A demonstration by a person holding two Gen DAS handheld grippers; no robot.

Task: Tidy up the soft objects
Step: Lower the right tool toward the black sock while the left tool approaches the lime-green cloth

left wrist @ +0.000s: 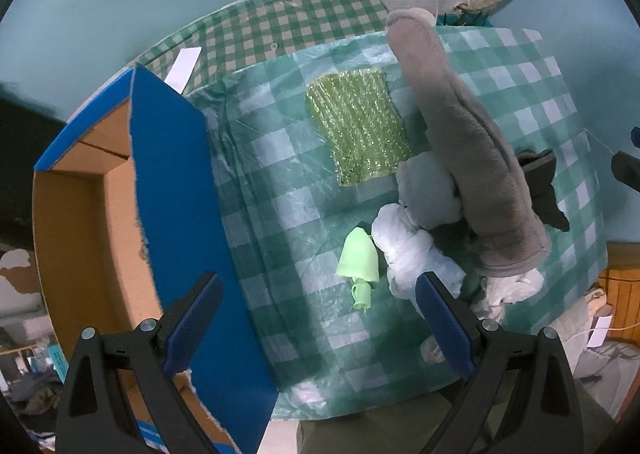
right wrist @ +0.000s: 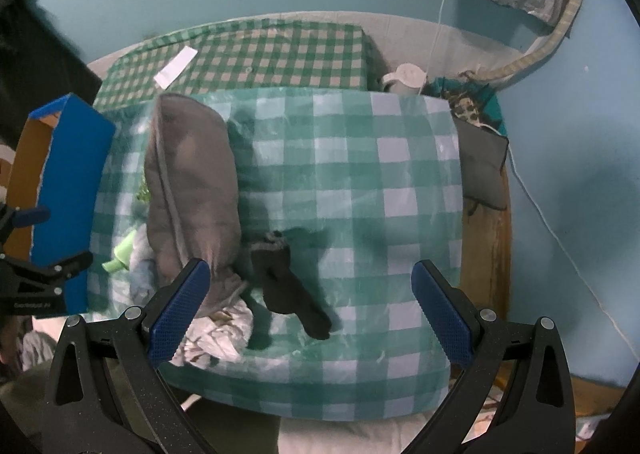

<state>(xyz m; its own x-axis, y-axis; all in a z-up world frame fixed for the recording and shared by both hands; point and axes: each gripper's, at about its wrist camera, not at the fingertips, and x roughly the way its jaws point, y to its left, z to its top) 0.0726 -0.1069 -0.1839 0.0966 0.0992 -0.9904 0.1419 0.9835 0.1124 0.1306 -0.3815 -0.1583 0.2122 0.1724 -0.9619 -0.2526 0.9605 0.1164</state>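
Note:
A long grey plush cushion (left wrist: 472,141) stands tilted over a heap of white cloths (left wrist: 416,246) on the checked table cover (left wrist: 288,213). A light green cloth (left wrist: 360,258) and a shiny green pad (left wrist: 360,125) lie beside the heap. A dark sock (right wrist: 288,286) lies by the cushion (right wrist: 192,189) in the right wrist view. My left gripper (left wrist: 320,318) is open and empty, above the cover near the green cloth. My right gripper (right wrist: 312,310) is open and empty, above the dark sock.
An open cardboard box with blue outer sides (left wrist: 168,213) stands at the table's left edge. Behind is a second checked surface (right wrist: 256,53) with a white paper strip (right wrist: 176,67). A white jug (right wrist: 406,77) and a grey pouch (right wrist: 480,161) are at the back right.

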